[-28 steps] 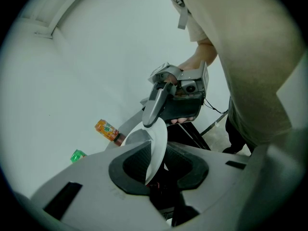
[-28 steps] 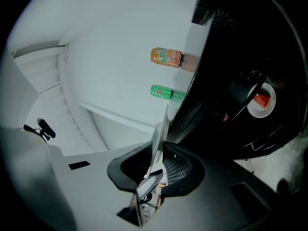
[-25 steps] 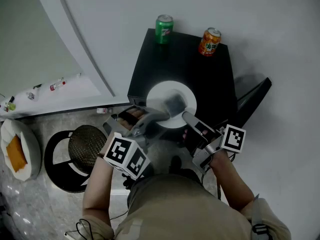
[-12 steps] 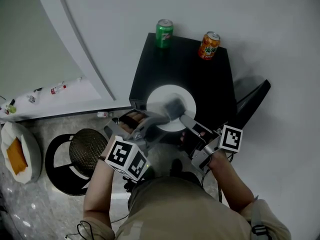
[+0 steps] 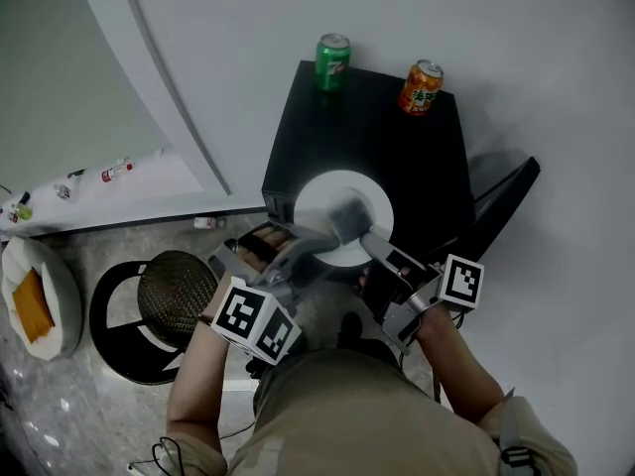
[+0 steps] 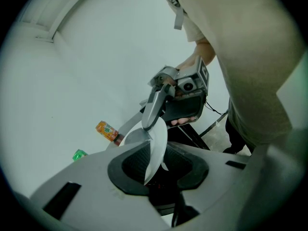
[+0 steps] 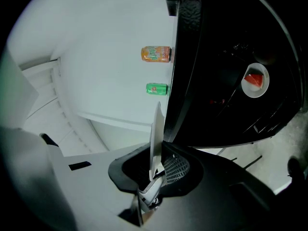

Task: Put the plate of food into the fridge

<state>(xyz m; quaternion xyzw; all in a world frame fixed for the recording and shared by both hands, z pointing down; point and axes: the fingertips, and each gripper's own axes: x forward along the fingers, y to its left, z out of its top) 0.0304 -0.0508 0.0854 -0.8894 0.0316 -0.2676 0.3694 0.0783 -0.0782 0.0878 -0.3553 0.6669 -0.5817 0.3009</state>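
Two grippers, one plate. The left gripper (image 6: 156, 163) is clamped on the near rim of the white plate (image 5: 322, 191), and its own view shows the rim edge-on between the pads. The right gripper (image 7: 156, 170) has the rim between its jaws too. They have just been closing, and I read the pads as pinched onto it.

Why two grips: I judge that a pinch on each side of the near edge keeps a wide, shallow plate level when it lifts. A single pinch would let it tip.

The plate rests on top of the black cabinet (image 5: 367, 127), near its front edge. It is well clear of the green can (image 5: 332, 61) and orange can (image 5: 421, 86) at the back.

Hard to make out:
- Food on the plate: the left gripper's grey jaws cover its middle in the head view, so I cannot confirm any.
- A white dish (image 5: 64, 276) at the far left holds an orange piece (image 5: 32, 303) and is partly cut off by the frame.
- A black panel (image 5: 506, 191) juts out to the cabinet's right. It may be an open fridge door, but the interior is not visible.
- The right gripper view shows a small round dish (image 7: 254, 79) against the black surface. I cannot tell whether it is a reflection.
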